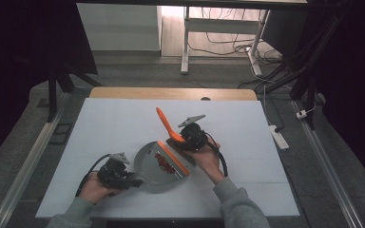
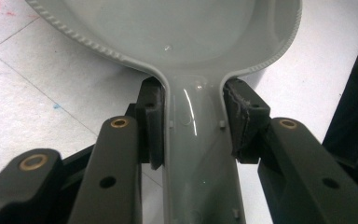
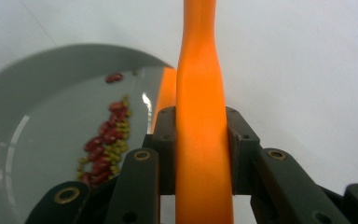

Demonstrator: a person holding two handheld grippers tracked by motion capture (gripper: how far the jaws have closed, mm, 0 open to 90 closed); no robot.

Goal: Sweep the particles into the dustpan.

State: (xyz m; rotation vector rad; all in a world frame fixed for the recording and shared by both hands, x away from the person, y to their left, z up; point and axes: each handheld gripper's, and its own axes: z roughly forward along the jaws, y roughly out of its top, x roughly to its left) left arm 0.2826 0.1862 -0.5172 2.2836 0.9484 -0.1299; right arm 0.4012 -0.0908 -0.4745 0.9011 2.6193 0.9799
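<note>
A grey dustpan [image 1: 152, 167] with an orange front lip lies on the white table [image 1: 123, 118], holding a streak of red and green bits [image 1: 163, 163]. My left gripper [image 1: 134, 181] is shut on the dustpan's handle [image 2: 198, 140], a pad pressed to each side. An orange-handled brush [image 1: 166, 124] stands tilted just beyond the lip, bristle end down. My right gripper [image 1: 186, 137] is shut on the brush handle [image 3: 200, 140]. In the right gripper view the dustpan [image 3: 42, 121] and the red and green bits [image 3: 105, 140] lie to the left of the handle.
The table's far edge is a wooden strip [image 1: 171, 93]. Beyond it stand a white desk frame [image 1: 185, 42] and loose cables [image 1: 228, 42] on the floor. A power strip [image 1: 278, 137] lies off the right edge. Bare table surface spreads left and behind the tools.
</note>
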